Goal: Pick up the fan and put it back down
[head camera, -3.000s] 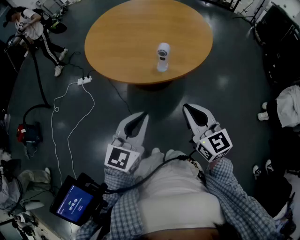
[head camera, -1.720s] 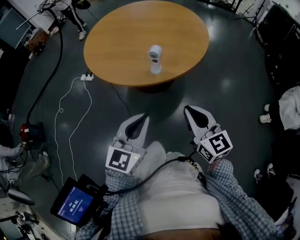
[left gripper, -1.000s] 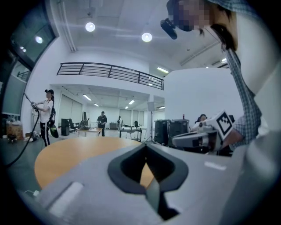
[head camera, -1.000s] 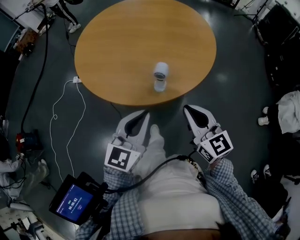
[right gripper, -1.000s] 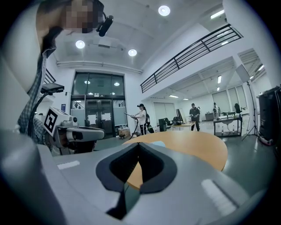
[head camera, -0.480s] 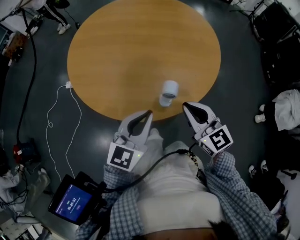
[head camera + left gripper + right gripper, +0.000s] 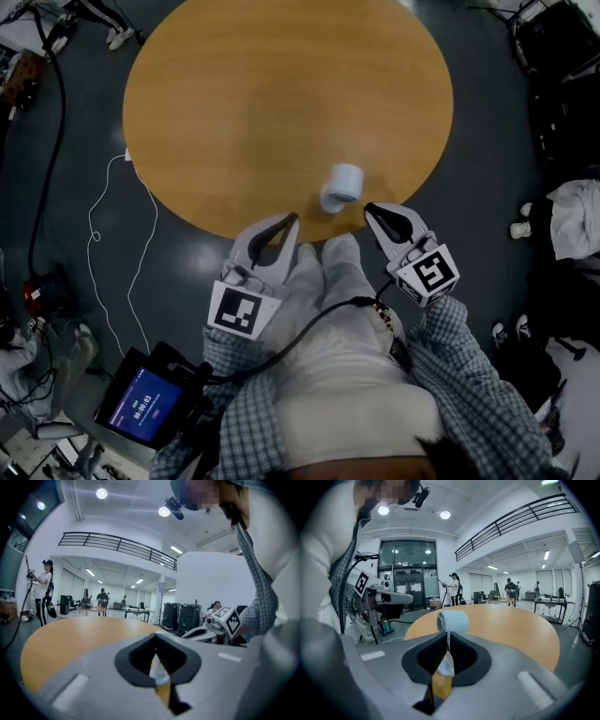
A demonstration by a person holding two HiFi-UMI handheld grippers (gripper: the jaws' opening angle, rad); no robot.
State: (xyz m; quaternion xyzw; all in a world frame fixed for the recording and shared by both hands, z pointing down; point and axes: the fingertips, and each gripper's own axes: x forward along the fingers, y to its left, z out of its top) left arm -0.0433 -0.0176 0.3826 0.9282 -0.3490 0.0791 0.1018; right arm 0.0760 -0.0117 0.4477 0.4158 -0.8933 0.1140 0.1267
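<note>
A small white fan (image 7: 343,185) stands upright near the front edge of the round wooden table (image 7: 244,94). My left gripper (image 7: 292,218) reaches the table's edge to the left of the fan, its fingertips together and nothing between them. My right gripper (image 7: 367,208) is just right of the fan's base and does not touch it. In the right gripper view the fan (image 7: 453,620) stands straight ahead over the right gripper (image 7: 448,637); its jaws are only a slit apart and are starting to open, with nothing between them. The left gripper (image 7: 155,641) points across the table (image 7: 61,639).
A white power strip (image 7: 127,155) and its cable (image 7: 98,239) lie on the dark floor to the left. A lit screen (image 7: 145,408) hangs at the person's waist. Clothes and shoes (image 7: 574,208) lie at the right. Several people stand far off across the hall (image 7: 453,588).
The table and fan have come much nearer. Both grippers have moved forward and down to the table's front edge, and the fan now stands between their tips.
</note>
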